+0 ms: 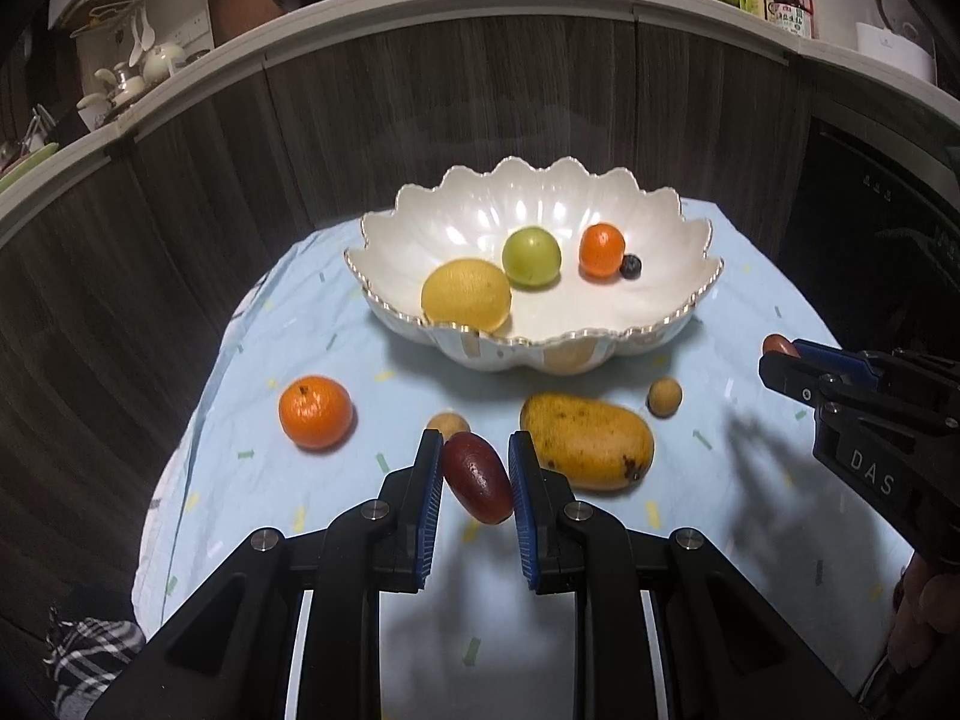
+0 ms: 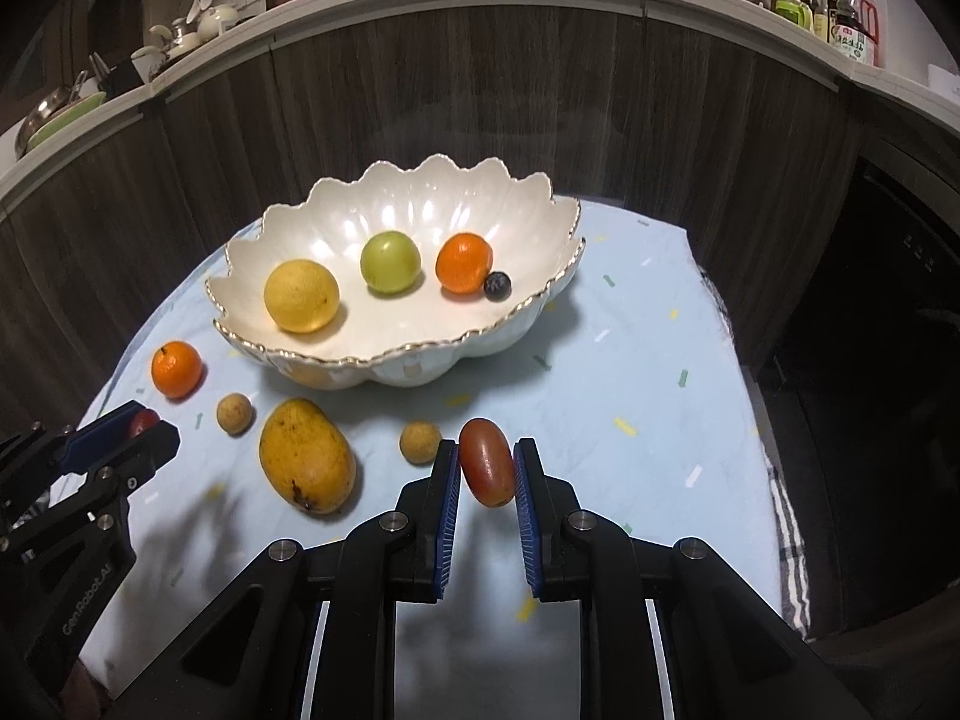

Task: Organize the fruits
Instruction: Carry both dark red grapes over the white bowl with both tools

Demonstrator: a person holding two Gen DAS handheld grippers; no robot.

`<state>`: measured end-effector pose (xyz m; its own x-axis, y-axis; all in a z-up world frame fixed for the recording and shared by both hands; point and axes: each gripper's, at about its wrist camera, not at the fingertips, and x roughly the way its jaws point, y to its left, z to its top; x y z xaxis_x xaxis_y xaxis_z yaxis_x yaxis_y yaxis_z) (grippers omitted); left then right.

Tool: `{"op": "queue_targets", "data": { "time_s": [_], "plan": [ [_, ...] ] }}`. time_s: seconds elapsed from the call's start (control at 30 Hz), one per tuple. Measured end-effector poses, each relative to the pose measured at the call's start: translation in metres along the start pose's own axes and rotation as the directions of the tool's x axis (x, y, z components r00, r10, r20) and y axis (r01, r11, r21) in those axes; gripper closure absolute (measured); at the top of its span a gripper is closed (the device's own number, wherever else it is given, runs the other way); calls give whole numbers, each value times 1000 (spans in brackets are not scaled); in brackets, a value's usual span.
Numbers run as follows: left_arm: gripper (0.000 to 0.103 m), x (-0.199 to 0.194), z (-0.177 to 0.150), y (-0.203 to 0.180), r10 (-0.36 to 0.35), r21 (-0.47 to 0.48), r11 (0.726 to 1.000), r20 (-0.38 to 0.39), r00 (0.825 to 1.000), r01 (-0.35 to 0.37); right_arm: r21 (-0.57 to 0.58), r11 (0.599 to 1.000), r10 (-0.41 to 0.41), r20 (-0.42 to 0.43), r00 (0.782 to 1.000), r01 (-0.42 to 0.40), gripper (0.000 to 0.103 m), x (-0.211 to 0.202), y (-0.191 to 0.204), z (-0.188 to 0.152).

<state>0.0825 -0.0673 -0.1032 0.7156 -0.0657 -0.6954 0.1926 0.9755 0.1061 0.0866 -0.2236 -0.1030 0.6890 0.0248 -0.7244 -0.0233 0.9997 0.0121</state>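
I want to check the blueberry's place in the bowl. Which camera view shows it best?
The right wrist view: the blueberry lies whole and nearer, touching the small orange inside the white bowl. The left wrist view shows it smaller, beside that orange.
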Motion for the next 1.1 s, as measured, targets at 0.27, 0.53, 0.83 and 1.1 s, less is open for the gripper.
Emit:
{"op": "queue_targets", "data": {
  "time_s": [0.27,0.53,0.83,1.1],
  "plan": [
    [80,1,21,0,-7,-7,1000,30,1000,7,14,1000,9,32,999,-10,84,-8,-1,17],
    [80,3,46,6,-2,-18,1000,69,998,3,0,1000,16,70,997,-16,83,-12,1,38],
    [80,13,69,6,-43,-4,999,84,996,44,-17,1000,23,103,994,-22,84,-12,2,59],
    [80,29,83,0,-69,3,998,80,994,69,-33,999,31,104,994,-27,84,-1,-2,73]
  ]
}}
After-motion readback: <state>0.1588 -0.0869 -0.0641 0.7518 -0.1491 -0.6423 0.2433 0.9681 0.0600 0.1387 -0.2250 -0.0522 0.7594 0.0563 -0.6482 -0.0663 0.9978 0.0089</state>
